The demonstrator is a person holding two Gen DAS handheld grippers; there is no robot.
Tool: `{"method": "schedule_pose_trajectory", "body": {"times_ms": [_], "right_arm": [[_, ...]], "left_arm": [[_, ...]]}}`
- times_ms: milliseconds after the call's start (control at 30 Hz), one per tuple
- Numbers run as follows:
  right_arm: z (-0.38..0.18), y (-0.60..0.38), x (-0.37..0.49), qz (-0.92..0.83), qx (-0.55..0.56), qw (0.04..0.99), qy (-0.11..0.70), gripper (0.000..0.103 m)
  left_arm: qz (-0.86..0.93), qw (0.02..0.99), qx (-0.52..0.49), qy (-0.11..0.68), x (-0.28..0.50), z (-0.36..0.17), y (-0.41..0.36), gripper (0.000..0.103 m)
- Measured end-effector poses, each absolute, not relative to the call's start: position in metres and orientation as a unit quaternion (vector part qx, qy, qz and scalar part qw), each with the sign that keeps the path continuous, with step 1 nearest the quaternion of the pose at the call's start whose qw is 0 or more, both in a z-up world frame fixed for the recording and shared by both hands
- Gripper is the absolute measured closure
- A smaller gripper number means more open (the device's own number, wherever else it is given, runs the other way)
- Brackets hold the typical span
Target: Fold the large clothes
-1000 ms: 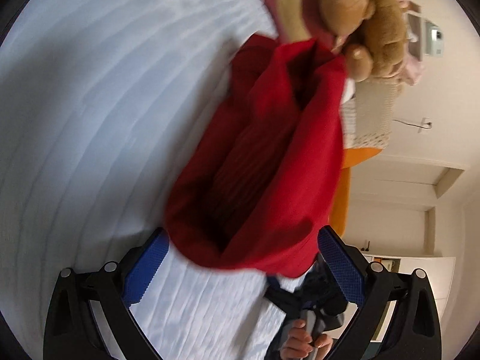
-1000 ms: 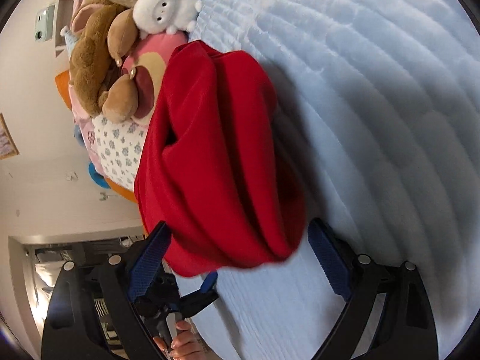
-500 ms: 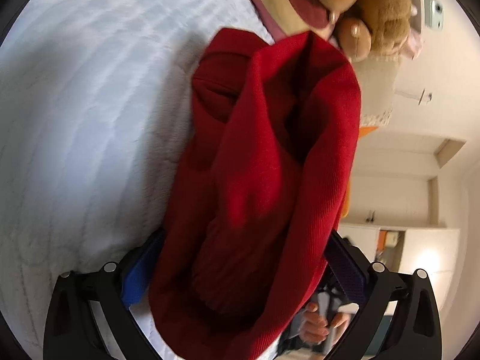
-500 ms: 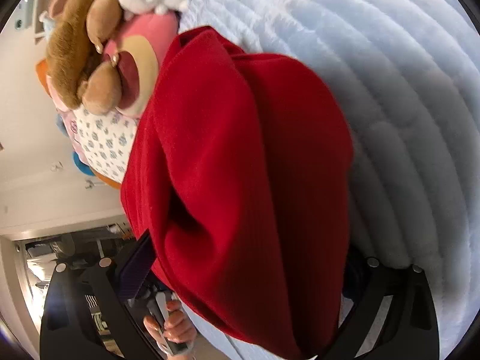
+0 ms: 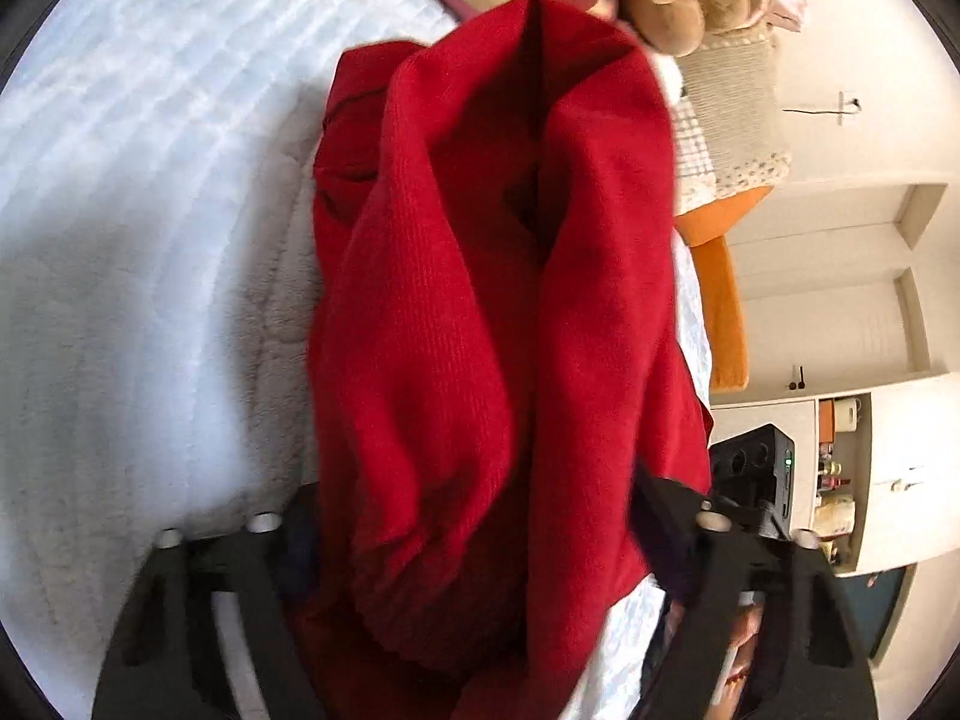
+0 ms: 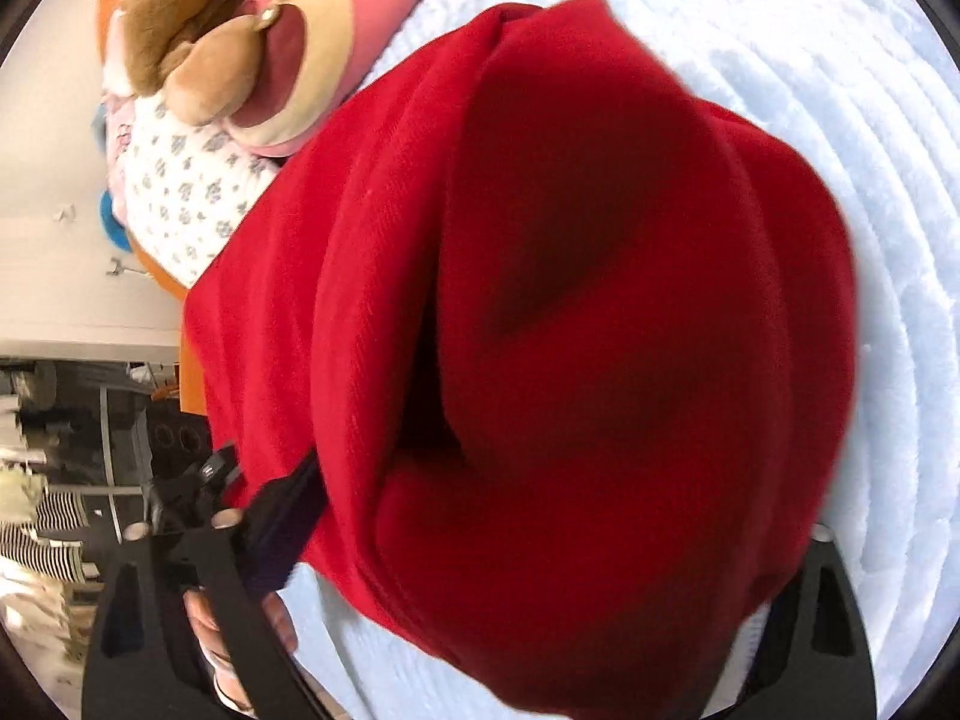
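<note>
A bundled red garment (image 5: 480, 300) lies on the white quilted bed (image 5: 150, 180), rumpled into thick lengthwise folds. In the left wrist view its near end fills the gap of my left gripper (image 5: 474, 510). The jaws are closing and both pads touch the cloth. In the right wrist view the same red garment (image 6: 570, 300) bulges between the fingers of my right gripper (image 6: 558, 510). Its jaws are closing too; the left pad presses the cloth edge, and the right pad is hidden under a fold. The two grippers hold opposite sides of the bundle.
Plush toys (image 6: 180, 18), a pink cushion (image 6: 312, 60) and a floral pillow (image 6: 180, 192) crowd the head of the bed beyond the garment. An orange cloth (image 5: 720, 300) hangs at the bed's edge, with shelves (image 5: 840, 468) behind. A hand (image 6: 240, 630) grips the other tool.
Both grippers have moved forward over the garment, which lay ahead of the fingertips a second ago and now fills both gaps. Both pairs of fingers have drawn closer together and both views have rolled.
</note>
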State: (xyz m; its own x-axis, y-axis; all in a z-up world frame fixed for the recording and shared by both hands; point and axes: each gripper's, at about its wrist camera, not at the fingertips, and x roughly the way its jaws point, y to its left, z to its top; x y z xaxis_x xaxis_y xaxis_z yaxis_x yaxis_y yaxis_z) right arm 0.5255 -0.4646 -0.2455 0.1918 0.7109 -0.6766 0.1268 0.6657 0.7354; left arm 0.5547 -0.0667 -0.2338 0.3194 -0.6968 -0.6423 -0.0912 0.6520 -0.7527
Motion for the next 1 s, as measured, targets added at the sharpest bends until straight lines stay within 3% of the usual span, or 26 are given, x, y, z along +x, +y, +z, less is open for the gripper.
{"method": "schedule_pose_trajectory", "body": {"times_ms": [67, 333, 667, 1000], "right_arm": [[-0.244, -0.468, 0.522, 0.224, 0.349, 0.693, 0.589, 0.035], [-0.218, -0.465, 0.515, 0.235, 0.316, 0.735, 0.553, 0.049], [-0.132, -0.423, 0.470, 0.251, 0.166, 0.818, 0.490, 0.055], [-0.064, -0.322, 0.422, 0.315, 0.112, 0.826, 0.454, 0.056]], "left_arm": [[-0.213, 0.737, -0.350, 0.537, 0.550, -0.227, -0.069, 0.038], [-0.215, 0.788, -0.301, 0.492, 0.553, -0.190, -0.094, 0.052], [-0.226, 0.821, -0.258, 0.456, 0.499, -0.132, -0.083, 0.052], [-0.189, 0.858, -0.239, 0.414, 0.404, -0.064, -0.018, 0.052]]}}
